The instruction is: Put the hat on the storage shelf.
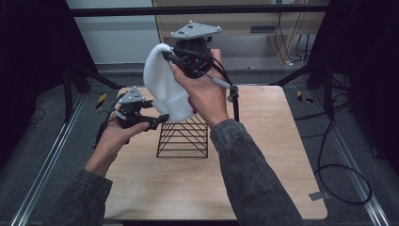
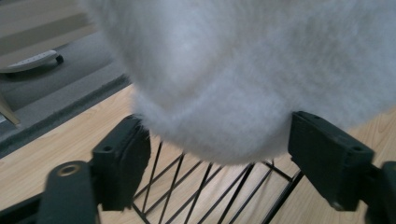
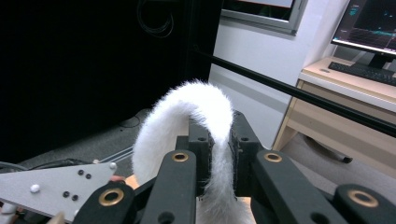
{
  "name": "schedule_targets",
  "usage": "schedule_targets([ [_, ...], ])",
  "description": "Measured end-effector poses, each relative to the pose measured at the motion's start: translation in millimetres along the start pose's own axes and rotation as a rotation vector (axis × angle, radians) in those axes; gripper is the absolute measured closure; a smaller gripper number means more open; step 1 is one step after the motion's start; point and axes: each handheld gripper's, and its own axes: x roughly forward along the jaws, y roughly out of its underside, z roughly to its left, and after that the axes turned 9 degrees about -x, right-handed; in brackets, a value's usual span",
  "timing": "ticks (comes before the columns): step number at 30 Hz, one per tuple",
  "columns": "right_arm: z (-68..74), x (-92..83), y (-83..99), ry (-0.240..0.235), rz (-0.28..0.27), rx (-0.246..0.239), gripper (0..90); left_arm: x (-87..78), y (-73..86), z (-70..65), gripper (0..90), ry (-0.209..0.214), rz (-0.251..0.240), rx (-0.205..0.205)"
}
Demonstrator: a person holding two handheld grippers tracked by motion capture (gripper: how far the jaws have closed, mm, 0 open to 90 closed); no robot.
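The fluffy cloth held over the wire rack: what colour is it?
White, plain and fuzzy. The cloth shows best in the left gripper view, hanging just above the black wire rack.

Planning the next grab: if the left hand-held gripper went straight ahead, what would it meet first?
Probably the white fluffy cloth, whose lower edge hangs between the left hand-held gripper's open jaws; the wire rack lies below and beyond.

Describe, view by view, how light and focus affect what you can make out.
High view: dim, corners nearly black, table evenly lit. Left gripper view: the white fluffy cloth is close and soft, fibres blurred; the wire rack is sharper. Right gripper view: left half black, monitor bright.
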Motion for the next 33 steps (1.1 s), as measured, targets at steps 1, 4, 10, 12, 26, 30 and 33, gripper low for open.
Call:
schedule_targets([
  [1, 0.7, 0.3, 0.5, -0.005, -0.003, 0.002, 82.5, 1.1, 0.3, -1.7, 26.0, 0.007, 0.005, 0.006],
  [4, 1.6, 0.3, 1.6, -0.016, -0.010, 0.008, 82.5, 2.9, 0.3, -5.5, 35.5, 0.015, 0.013, 0.014],
  [10, -0.6, -2.5, 4.3, -0.023, -0.026, 0.024, 82.5, 6.6, -1.0, -7.2, 69.3, 0.013, -0.003, 0.018],
  [12, -1.6, -4.0, 5.2, -0.025, -0.026, 0.022, 82.5, 7.2, -1.8, -6.1, 78.6, 0.025, -0.007, 0.008],
  [26, -29.0, -11.1, 20.0, 0.028, 0.012, 0.053, 82.2, -33.1, -11.7, -2.4, 83.3, -0.061, -0.068, 0.012],
  [30, -34.2, -9.0, 27.6, 0.035, 0.028, 0.063, 82.1, -39.2, -12.6, -1.2, 83.5, -0.070, -0.065, 0.014],
  [33, -35.6, -7.5, 34.0, 0.033, 0.038, 0.075, 81.9, -42.0, -10.2, -3.2, 83.6, -0.066, -0.056, 0.018],
])
